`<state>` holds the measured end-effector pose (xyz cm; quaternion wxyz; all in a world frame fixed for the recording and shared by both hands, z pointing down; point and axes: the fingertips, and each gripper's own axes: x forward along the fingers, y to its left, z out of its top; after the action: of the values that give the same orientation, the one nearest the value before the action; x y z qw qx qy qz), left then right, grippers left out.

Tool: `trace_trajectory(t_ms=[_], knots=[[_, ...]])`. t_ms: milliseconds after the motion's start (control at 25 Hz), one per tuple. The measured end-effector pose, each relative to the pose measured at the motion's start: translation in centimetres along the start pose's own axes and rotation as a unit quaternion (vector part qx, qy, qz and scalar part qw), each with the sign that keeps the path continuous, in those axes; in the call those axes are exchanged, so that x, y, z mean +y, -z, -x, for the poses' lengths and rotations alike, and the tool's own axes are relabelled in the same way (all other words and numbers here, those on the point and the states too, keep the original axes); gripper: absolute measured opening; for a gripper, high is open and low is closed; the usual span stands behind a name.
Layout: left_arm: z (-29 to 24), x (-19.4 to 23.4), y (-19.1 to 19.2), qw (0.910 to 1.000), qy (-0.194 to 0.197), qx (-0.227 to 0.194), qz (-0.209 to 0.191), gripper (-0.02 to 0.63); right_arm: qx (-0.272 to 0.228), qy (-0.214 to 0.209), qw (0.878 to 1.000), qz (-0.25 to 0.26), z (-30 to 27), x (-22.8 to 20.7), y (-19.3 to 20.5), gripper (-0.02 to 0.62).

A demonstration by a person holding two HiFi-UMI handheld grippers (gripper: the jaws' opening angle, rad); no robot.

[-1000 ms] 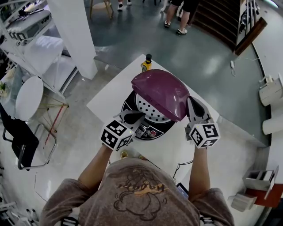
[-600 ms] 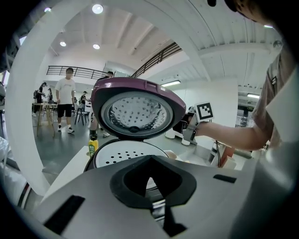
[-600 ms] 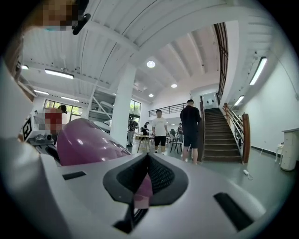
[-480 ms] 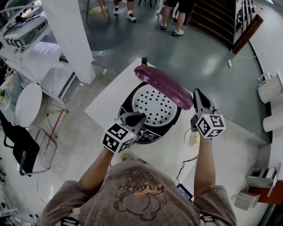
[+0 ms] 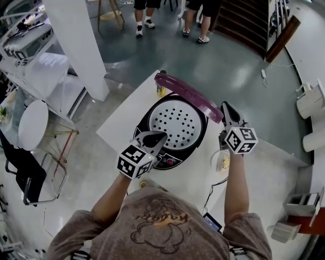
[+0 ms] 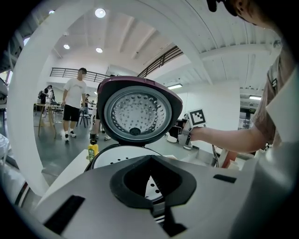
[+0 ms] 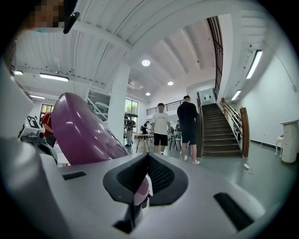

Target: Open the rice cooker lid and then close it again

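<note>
The rice cooker (image 5: 148,120) stood at the centre of the head view on a white table (image 5: 122,122), with its purple lid (image 5: 187,94) raised and hinged at the far side, running from upper centre down toward the right. The perforated white inner plate (image 5: 177,121) lay exposed, and the control panel (image 5: 168,161) faced the lower edge of the frame. The right gripper (image 5: 226,107), at centre right, had its jaws together; its tip lay just beside the lower right end of the lid, and contact could not be confirmed. In the right gripper view the purple shell filled the left side and showed through the gap behind the closed jaws. The left gripper (image 5: 161,135), at lower left of centre, also had its jaws together with nothing clamped, and was held above the cooker's front rim near the panel. A yellow bottle (image 5: 161,89) stood behind the cooker. Standing persons (image 5: 142,12) were seen at the top of the frame.
</note>
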<state>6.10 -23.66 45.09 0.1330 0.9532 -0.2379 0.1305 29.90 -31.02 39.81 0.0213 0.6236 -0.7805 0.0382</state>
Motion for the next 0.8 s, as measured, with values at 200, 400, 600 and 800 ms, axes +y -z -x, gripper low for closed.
trace_trajectory(t_ms=[200, 400, 600, 800], knots=[[-0.3, -0.1, -0.3, 1.0000, -0.001, -0.002, 0.000, 0.020, 0.008, 0.010, 1.000, -0.017, -0.3, -1.3, 1.0, 0.005], [-0.6, -0.1, -0.4, 1.0000, -0.002, 0.000, -0.006, 0.020, 0.006, 0.030, 0.999, -0.035, -0.5, -2.9, 1.3, 0.003], [-0.9, -0.2, -0.1, 0.9998, -0.003, 0.012, -0.017, 0.020, 0.010, 0.041, 0.997, -0.058, -1.0, -4.4, 1.8, 0.002], [-0.7, 0.0, -0.4, 1.0000, 0.001, 0.007, -0.006, 0.020, 0.016, 0.040, 0.997, -0.061, -1.3, -4.8, 2.1, 0.003]])
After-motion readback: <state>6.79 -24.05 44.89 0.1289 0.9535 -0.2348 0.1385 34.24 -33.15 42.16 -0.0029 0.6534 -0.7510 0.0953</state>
